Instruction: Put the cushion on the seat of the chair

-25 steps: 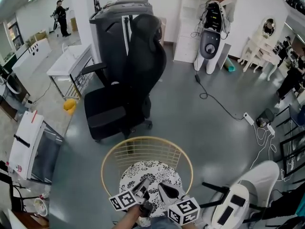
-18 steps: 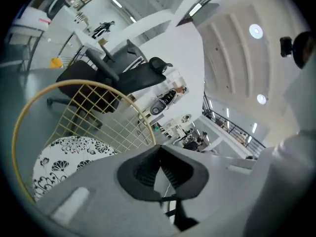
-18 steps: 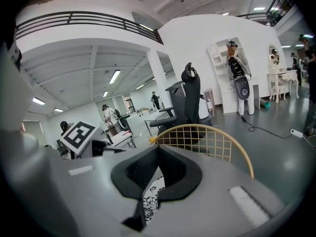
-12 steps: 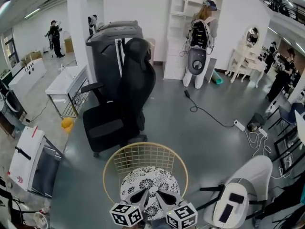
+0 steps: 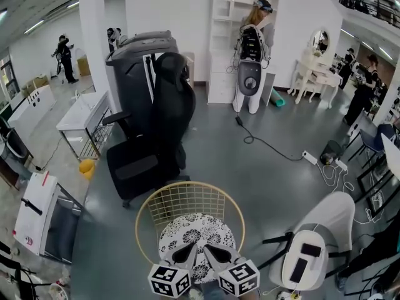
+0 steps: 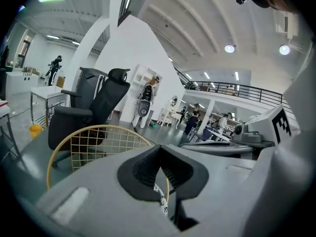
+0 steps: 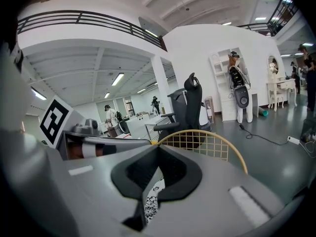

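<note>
A round cushion [image 5: 195, 237] with a black-and-white flower print lies flat on the seat of a gold wire chair [image 5: 189, 188], straight below me. My left gripper [image 5: 186, 252] and right gripper [image 5: 211, 252] hover side by side over the cushion's near edge. Both are shut, with nothing between the jaws. In the left gripper view the left gripper [image 6: 159, 152] has its jaws meeting, and a strip of cushion [image 6: 161, 197] shows under them, behind the gold backrest [image 6: 98, 128]. The right gripper [image 7: 158, 154] looks the same, above the cushion [image 7: 152, 197] and the gold rim [image 7: 210, 136].
A black office chair [image 5: 153, 145] stands just beyond the wire chair, with a dark grey machine [image 5: 139, 67] and a white table [image 5: 81, 114] behind it. A white chair [image 5: 315, 249] is at my right. A cable [image 5: 269, 145] crosses the grey floor. People stand far off.
Both grippers have drawn back from the middle of the cushion to its near edge, and the hands have left the view. The cushion stays on the seat. My head has lifted.
</note>
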The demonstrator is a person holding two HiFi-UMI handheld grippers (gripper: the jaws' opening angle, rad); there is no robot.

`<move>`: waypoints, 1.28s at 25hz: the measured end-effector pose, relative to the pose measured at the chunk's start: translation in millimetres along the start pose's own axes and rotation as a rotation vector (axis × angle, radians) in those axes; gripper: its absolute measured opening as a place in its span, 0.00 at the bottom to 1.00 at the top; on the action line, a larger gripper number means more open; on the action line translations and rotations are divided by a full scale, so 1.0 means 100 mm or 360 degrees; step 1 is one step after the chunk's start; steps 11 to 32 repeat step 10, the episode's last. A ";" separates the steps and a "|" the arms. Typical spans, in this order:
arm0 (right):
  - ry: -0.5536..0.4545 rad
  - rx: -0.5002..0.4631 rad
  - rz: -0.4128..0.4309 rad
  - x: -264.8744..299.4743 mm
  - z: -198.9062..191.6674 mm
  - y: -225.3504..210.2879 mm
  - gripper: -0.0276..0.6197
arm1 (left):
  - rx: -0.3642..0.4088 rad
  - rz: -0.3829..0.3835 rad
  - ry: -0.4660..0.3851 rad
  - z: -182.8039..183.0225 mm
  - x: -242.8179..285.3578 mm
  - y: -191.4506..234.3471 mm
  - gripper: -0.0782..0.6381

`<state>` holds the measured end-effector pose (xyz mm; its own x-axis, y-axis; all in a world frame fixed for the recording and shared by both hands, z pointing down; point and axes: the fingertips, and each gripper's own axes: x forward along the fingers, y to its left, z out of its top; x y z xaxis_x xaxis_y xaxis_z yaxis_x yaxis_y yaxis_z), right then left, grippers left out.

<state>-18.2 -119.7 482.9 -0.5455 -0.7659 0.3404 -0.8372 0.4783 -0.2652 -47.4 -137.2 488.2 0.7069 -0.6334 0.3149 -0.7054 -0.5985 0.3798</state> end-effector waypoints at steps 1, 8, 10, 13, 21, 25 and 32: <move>-0.0005 0.0001 -0.0003 -0.01 0.00 -0.01 0.04 | 0.0014 -0.0006 0.0000 0.00 0.01 -0.02 0.10; -0.0001 0.0000 -0.0015 -0.05 0.04 -0.05 0.04 | 0.0050 -0.0039 0.0013 0.05 0.06 -0.13 0.10; 0.0000 0.0000 -0.0019 -0.07 0.06 -0.06 0.04 | 0.0060 -0.0046 0.0019 0.06 0.08 -0.16 0.10; 0.0000 0.0000 -0.0019 -0.07 0.06 -0.06 0.04 | 0.0060 -0.0046 0.0019 0.06 0.08 -0.16 0.10; 0.0000 0.0000 -0.0019 -0.07 0.06 -0.06 0.04 | 0.0060 -0.0046 0.0019 0.06 0.08 -0.16 0.10; 0.0000 0.0000 -0.0019 -0.07 0.06 -0.06 0.04 | 0.0060 -0.0046 0.0019 0.06 0.08 -0.16 0.10; 0.0000 0.0000 -0.0019 -0.07 0.06 -0.06 0.04 | 0.0060 -0.0046 0.0019 0.06 0.08 -0.16 0.10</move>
